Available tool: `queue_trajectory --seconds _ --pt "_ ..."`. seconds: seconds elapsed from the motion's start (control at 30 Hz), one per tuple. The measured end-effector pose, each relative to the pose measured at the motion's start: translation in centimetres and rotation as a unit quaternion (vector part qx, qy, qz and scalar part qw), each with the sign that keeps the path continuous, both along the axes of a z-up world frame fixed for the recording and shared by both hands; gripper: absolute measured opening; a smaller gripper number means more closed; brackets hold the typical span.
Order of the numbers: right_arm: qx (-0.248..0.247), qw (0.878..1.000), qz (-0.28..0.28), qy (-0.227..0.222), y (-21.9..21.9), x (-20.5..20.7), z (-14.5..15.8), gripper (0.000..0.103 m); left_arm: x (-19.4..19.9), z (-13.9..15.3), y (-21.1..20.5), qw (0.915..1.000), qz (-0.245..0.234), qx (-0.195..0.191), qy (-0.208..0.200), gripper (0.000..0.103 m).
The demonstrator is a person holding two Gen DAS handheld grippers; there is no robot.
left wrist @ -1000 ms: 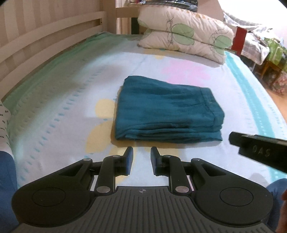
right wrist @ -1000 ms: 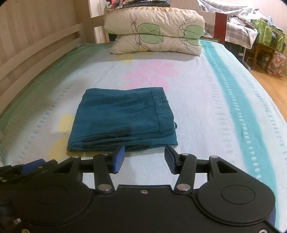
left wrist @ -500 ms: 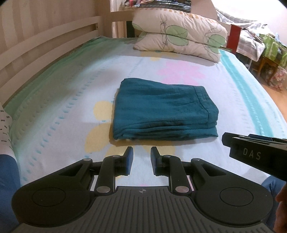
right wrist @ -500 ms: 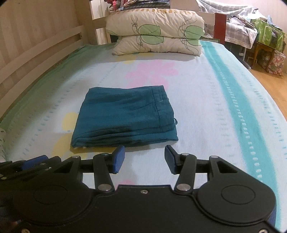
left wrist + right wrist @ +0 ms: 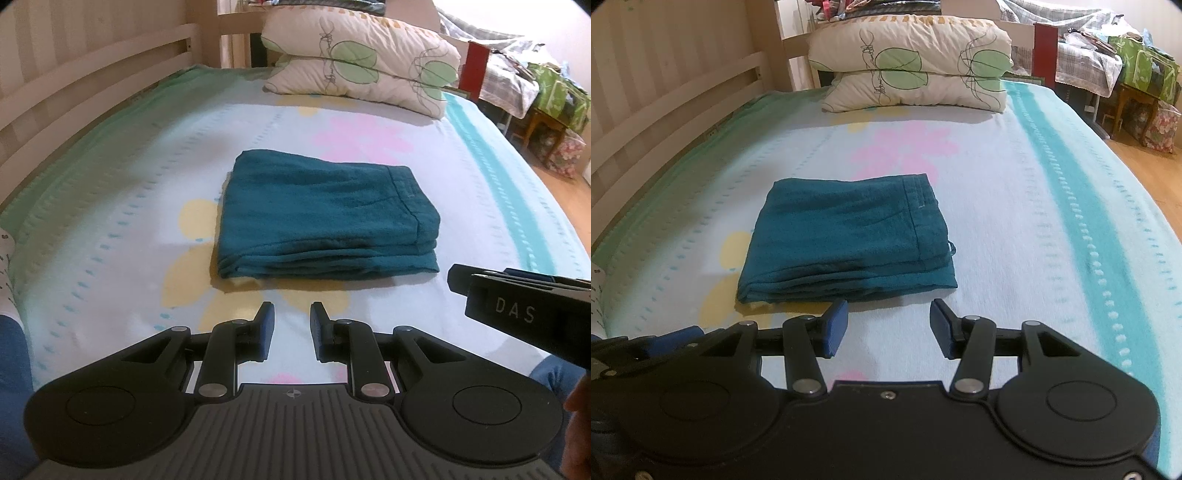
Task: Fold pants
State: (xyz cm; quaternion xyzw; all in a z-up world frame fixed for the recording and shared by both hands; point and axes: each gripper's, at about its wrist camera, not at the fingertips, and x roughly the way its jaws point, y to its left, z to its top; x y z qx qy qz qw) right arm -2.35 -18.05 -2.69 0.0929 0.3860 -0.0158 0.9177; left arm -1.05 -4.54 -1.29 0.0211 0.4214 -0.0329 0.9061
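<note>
The bed [image 5: 461,206] fills both views, covered by a pale blue sheet [image 5: 1015,221] printed with pink and yellow flowers, a green band along the side by the wooden rail [image 5: 92,85] and a teal stripe along the other side. At the far end two cream pillows [image 5: 912,74] with green leaf prints lie stacked one on the other. Near the middle of the bed the teal pants [image 5: 325,218] lie folded into a flat rectangular bundle of several layers, the waistband on the side toward the teal stripe, edges fairly even. The left hand-held gripper [image 5: 291,325] hovers just short of the near edge of the pants, its fingers a narrow gap apart with nothing between them. The right hand-held gripper [image 5: 888,326] hangs close by the same edge, fingers spread wide and empty; in the left view its black side marked DAS shows at the right edge, apart from the pants
</note>
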Motion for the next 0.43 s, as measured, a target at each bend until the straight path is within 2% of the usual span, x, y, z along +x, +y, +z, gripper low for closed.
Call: queue_trajectory --seconds 0.43 --pt "0.001 1.0 0.006 0.009 0.09 0.36 -0.31 0.057 0.08 -0.19 -0.2 1.0 -0.004 -0.005 0.0 0.021"
